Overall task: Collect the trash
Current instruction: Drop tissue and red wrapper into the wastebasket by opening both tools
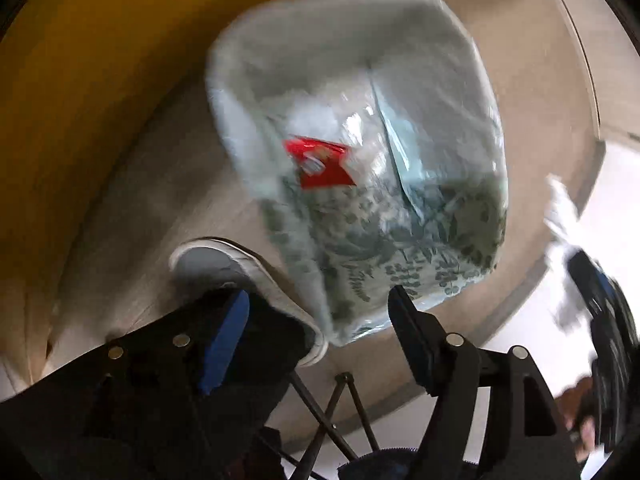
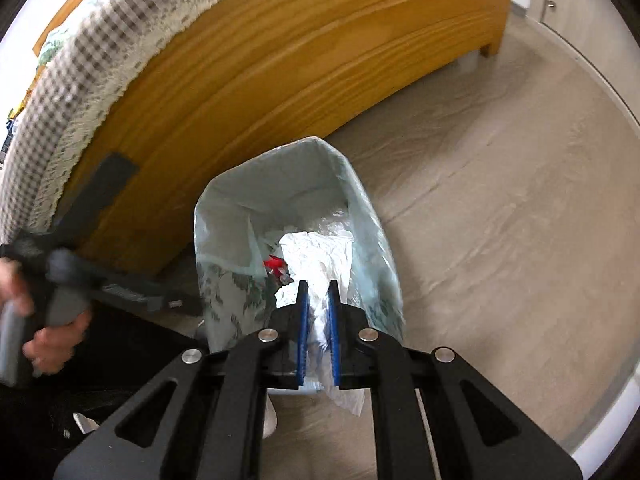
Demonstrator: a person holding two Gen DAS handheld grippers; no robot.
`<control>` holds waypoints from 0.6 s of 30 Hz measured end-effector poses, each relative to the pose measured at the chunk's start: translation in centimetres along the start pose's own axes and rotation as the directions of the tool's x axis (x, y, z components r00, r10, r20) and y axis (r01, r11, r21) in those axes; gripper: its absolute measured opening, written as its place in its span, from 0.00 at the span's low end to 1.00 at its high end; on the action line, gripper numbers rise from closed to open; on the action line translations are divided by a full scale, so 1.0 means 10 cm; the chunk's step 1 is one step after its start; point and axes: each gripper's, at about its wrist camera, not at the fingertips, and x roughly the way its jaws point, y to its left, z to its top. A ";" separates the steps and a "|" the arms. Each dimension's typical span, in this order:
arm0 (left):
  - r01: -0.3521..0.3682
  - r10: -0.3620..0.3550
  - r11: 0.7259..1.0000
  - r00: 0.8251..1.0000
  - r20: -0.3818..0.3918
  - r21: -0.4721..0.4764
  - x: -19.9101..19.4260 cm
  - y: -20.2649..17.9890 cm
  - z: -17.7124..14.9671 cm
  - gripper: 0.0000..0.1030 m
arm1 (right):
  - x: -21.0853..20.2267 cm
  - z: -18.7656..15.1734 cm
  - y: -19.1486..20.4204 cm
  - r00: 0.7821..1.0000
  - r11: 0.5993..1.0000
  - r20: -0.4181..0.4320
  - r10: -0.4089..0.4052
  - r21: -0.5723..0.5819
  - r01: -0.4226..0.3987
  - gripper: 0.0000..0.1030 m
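Right tool: jaws nearly closed, pinching a crumpled white tissue, pointed down into the mouth of the bag. Tissue hangs just over the opening, not yet let go.

Left tool: jaws wide apart, nothing between them; bag edge sits just ahead of the tips, contact unclear through blur.

Bag stands on the floor beside the wooden bed frame, already holding a red wrapper and pale scraps. A shoe is close by.

Judgement: collection partly done; this tissue still to drop. Whether more trash remains elsewhere cannot be told.
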 end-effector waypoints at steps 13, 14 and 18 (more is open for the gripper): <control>0.086 -0.066 0.996 0.905 0.420 -0.030 -1.61 0.57 -0.67 0.76 | 0.96 0.73 0.39 0.985 0.984 -0.104 -0.138 -0.128 0.124 0.66; 0.099 -0.078 0.995 0.901 0.427 -0.028 -1.62 0.59 -0.70 0.76 | 0.90 0.74 0.39 0.988 0.989 -0.102 -0.118 -0.105 0.107 0.66; 0.146 -0.125 0.989 0.880 0.457 -0.012 -1.78 0.64 -0.85 0.76 | 0.47 0.63 0.46 0.991 0.991 -0.069 -0.117 -0.068 0.113 0.66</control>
